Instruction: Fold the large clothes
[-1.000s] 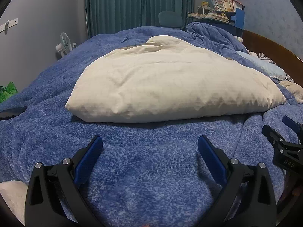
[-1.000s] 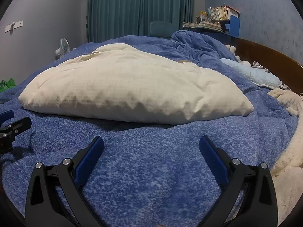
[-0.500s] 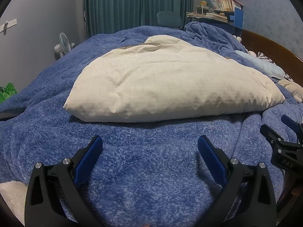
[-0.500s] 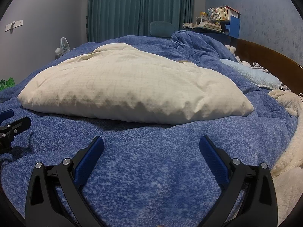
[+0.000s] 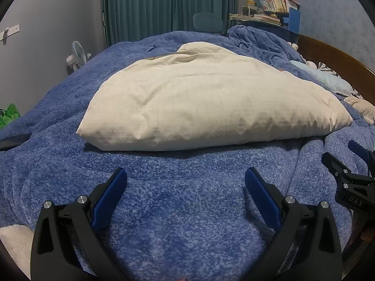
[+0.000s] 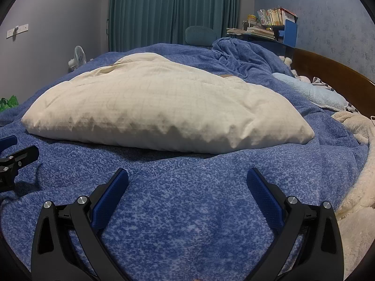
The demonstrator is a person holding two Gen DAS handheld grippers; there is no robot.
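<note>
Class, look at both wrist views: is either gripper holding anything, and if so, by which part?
Nothing is held. The left gripper and right gripper both hover open over the blue blanket, short of the cream folded garment.

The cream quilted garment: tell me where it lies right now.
The cream quilted garment lies centred on the blue blanket in both wrist views, ahead of both open grippers, left of the wooden headboard.

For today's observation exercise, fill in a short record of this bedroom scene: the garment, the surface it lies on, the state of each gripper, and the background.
garment: cream quilted garment, lying flat, untouched
surface: blue fleece blanket covering the bed
left gripper: open, empty, short of the garment's near edge
right gripper: open, empty, likewise short
background: teal curtains, small fan, books on a shelf
</note>
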